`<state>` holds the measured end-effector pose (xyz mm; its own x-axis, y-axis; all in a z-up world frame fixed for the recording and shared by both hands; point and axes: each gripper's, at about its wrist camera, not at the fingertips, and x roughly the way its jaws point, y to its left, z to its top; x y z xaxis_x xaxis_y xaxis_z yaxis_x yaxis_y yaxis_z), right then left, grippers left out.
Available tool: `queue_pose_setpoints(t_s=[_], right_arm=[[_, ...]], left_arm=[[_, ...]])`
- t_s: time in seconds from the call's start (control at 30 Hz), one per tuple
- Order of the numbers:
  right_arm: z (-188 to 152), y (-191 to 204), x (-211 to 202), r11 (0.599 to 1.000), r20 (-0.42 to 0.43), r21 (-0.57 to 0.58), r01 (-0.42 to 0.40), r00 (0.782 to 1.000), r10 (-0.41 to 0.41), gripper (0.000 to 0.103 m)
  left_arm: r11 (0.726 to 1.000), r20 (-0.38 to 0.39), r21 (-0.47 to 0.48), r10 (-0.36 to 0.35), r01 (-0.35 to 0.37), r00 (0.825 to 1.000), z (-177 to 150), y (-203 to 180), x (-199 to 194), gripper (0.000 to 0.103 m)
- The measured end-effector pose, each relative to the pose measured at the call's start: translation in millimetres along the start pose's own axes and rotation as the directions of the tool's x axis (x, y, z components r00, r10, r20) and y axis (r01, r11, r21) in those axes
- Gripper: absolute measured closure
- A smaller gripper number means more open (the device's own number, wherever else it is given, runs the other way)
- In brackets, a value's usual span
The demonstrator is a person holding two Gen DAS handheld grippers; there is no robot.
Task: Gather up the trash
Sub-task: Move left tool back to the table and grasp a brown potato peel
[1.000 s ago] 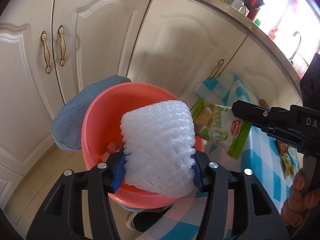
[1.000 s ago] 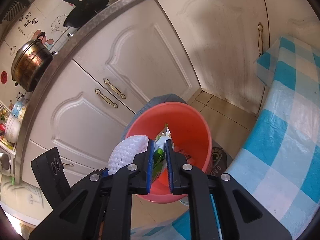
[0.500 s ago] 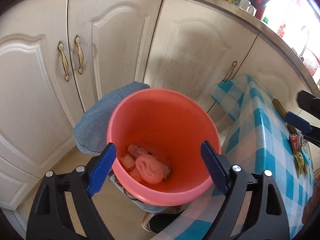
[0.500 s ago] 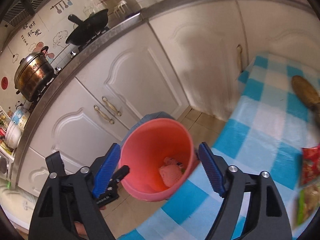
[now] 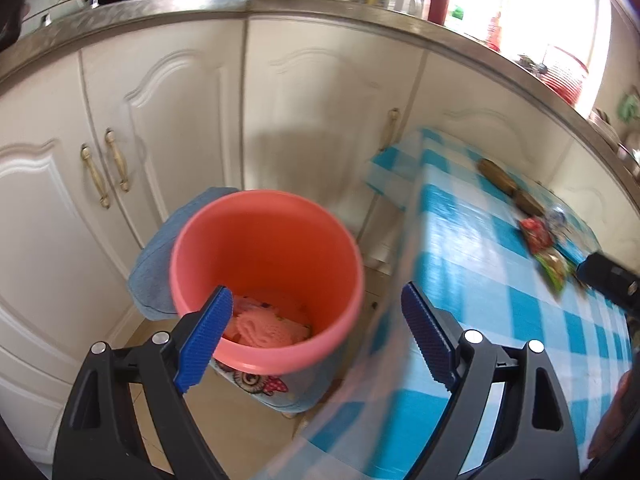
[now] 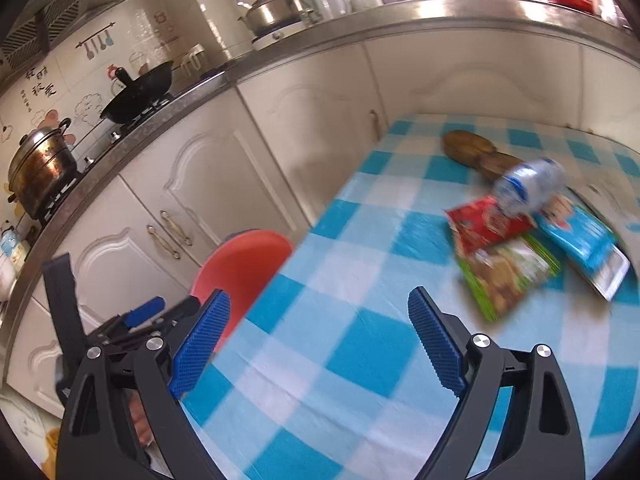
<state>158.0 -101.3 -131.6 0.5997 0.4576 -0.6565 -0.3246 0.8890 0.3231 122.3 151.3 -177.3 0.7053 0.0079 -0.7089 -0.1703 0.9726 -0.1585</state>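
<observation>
Trash wrappers point(image 6: 504, 272) lay ahead of the right gripper point(image 6: 318, 336), fingers just opened wide, empty; left gripper point(image 5: 318, 334) gaped empty over the orange bucket point(image 5: 264, 240).

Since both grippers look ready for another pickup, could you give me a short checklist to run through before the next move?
1. Left gripper empty, jaws apart: ok.
2. Right gripper empty, jaws just opened wide: ok.
3. Orange bin upright beside the table, room left above the trash inside: ok.
4. Trash left on the checked tablecloth: red packet, green packet, blue packet, plastic bottle: ok.
5. Path from right gripper to green packet free: ok.
6. Packets overlapping, so single pick: cannot tell.
</observation>
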Motion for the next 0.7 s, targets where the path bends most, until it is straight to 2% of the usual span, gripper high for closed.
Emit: queue_pose_setpoints(t_s=[0.2,0.47,0.7], right_arm=[[-28.9,-32.8,-33.3,0.993,0.032,0.088,0.077,0.996,-0.08,0.013],[-59.8,-81.6,-69.2,0.967,0.038,0.224,0.124,0.99,-0.136,0.013],[-75.7,-114.3,-101.8,0.944,0.092,0.299,0.14,0.98,-0.174,0.013]], left_arm=[[0.997,0.0,0.056,-0.057,0.057,0.998,-10.4,-28.1,-19.4,0.016],[0.981,-0.041,0.149,-0.118,0.123,0.992,-36.8,-66.3,-38.4,0.016],[0.957,-0.082,0.241,-0.148,0.164,0.986,-55.1,-104.3,-50.2,0.016]])
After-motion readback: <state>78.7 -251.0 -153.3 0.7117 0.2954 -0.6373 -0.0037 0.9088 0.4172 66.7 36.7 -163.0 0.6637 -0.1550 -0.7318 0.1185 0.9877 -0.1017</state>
